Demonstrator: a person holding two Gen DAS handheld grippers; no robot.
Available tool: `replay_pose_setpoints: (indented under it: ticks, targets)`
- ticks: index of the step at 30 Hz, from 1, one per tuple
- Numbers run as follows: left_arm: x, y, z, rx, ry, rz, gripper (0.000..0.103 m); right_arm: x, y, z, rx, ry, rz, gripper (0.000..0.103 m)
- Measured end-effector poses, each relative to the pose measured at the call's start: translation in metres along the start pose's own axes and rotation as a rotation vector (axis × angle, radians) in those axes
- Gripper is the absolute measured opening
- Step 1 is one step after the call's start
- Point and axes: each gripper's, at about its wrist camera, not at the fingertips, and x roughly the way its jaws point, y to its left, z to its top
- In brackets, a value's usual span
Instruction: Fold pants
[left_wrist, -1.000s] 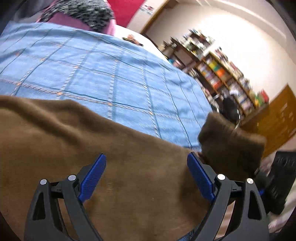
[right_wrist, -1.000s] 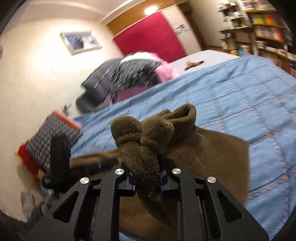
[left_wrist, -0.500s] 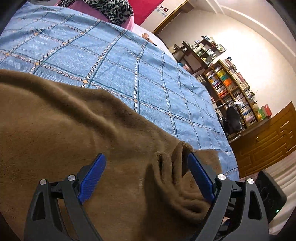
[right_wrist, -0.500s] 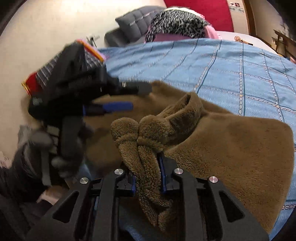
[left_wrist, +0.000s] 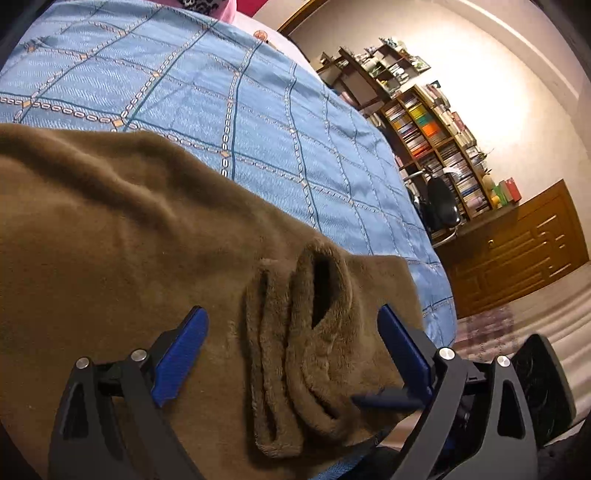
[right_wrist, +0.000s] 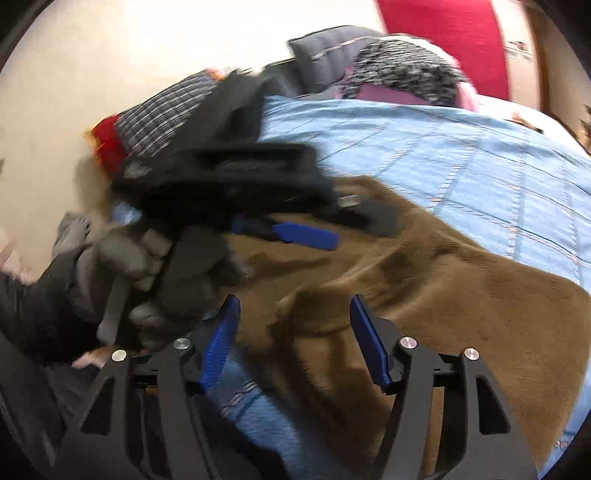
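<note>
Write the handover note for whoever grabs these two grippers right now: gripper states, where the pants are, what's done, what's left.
Left hand-held gripper: open, hovering over the pants, bunched cuffs between its pads but not pinched.
Right hand-held gripper: jaws have just been opening; it has let go of the cuff end, which now lies loose between the pads.
Pants: brown fleece, lying on the blue bedspread near the bed's edge, cuff end dropped on top of the rest.
Done: the cuff end seems to have been brought over, so one fold looks laid.
Left: probably flatten the bunched cuffs, square the edges, fold again if needed.
</note>
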Motion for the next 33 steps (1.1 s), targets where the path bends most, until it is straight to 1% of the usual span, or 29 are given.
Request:
replay_pose_setpoints:
  ticks: [3,7,9,10,12,14,15,16,17,19,21,22,24,26,27,28,30,32,33]
  targets:
    - [0.005,-0.001,-0.003,0.003,0.023,-0.004,0.092,0.006,-0.002,-0.006,0.018,0.035,0.027,0.063]
    - [0.019,-0.004,-0.008,-0.008,0.083,-0.043,0.092,0.004,-0.017,-0.004,0.089,0.023,0.101,0.064]
    - [0.028,-0.008,-0.010,0.005,0.111,-0.035,0.092,0.001,-0.024,-0.008,0.109,0.015,0.124,0.063]
    - [0.032,-0.011,-0.011,0.027,0.116,-0.019,0.092,-0.001,-0.026,-0.010,0.113,0.013,0.127,0.064]
    - [0.038,-0.017,-0.012,0.061,0.123,0.006,0.090,-0.008,-0.029,-0.014,0.111,0.008,0.117,0.064]
    - [0.042,-0.023,-0.012,0.091,0.130,0.025,0.081,-0.019,-0.033,-0.019,0.123,-0.007,0.105,0.064]
    - [0.043,-0.025,-0.013,0.110,0.128,0.058,0.068,-0.026,-0.035,-0.022,0.133,-0.017,0.094,0.064]
    - [0.043,-0.025,-0.013,0.120,0.123,0.092,0.051,-0.029,-0.037,-0.021,0.143,-0.027,0.084,0.064]
    - [0.042,-0.023,-0.013,0.118,0.122,0.098,0.045,-0.037,-0.041,-0.026,0.159,-0.042,0.077,0.064]
    - [0.035,-0.018,-0.011,0.087,0.109,0.078,0.031,-0.053,-0.050,-0.029,0.191,-0.076,0.057,0.064]
    - [0.023,-0.017,-0.010,0.087,0.079,0.073,0.030,-0.066,-0.054,-0.028,0.214,-0.109,0.047,0.064]
    - [0.012,-0.018,-0.010,0.097,0.050,0.074,0.030,-0.077,-0.058,-0.029,0.233,-0.136,0.036,0.064]
    - [-0.003,-0.019,-0.008,0.111,0.010,0.086,0.030,-0.092,-0.067,-0.030,0.258,-0.174,0.015,0.064]
    - [-0.019,-0.018,-0.007,0.114,-0.027,0.096,0.030,-0.107,-0.076,-0.031,0.276,-0.207,-0.029,0.064]
    - [-0.027,-0.014,-0.006,0.115,-0.048,0.115,0.030,-0.112,-0.081,-0.031,0.291,-0.222,-0.056,0.064]
    - [-0.030,-0.012,-0.006,0.116,-0.054,0.129,0.030,-0.113,-0.084,-0.031,0.304,-0.231,-0.073,0.064]
    - [-0.034,-0.002,-0.007,0.107,-0.057,0.169,0.031,-0.113,-0.095,-0.032,0.360,-0.237,-0.160,0.064]
    - [-0.031,0.009,-0.008,0.078,-0.049,0.186,0.032,-0.106,-0.106,-0.032,0.400,-0.231,-0.214,0.064]
    - [-0.025,0.018,-0.010,0.054,-0.035,0.195,0.034,-0.101,-0.108,-0.033,0.407,-0.225,-0.227,0.063]
